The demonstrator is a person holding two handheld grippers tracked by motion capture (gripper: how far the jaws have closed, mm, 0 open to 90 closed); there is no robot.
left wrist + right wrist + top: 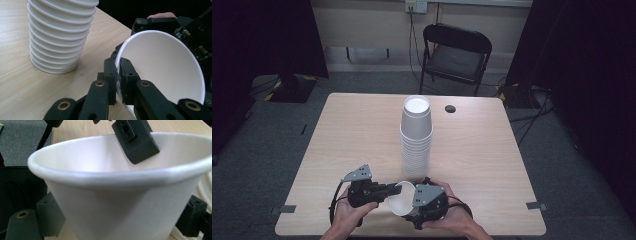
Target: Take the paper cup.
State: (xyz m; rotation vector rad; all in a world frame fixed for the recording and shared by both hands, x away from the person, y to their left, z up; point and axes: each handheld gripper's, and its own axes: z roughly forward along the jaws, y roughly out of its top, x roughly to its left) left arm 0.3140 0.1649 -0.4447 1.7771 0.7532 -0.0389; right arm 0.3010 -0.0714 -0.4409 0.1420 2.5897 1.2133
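A stack of cups (pixel 416 137) stands mid-worktop (pixel 347 135); just before it a single cup (pixel 401 198) sits between the left tongs (pixel 393 190) and right tongs (pixel 414 212). A chair (pixel 455 52) stands behind.

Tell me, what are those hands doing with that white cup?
A person is holding one loose white cup with two tongs at the near edge of the table. The left tongs pinch the cup's rim, one jaw inside and one outside. The right tongs hug the cup's body from both sides. Just behind it stands a tall stack of cups, upside down and untouched.
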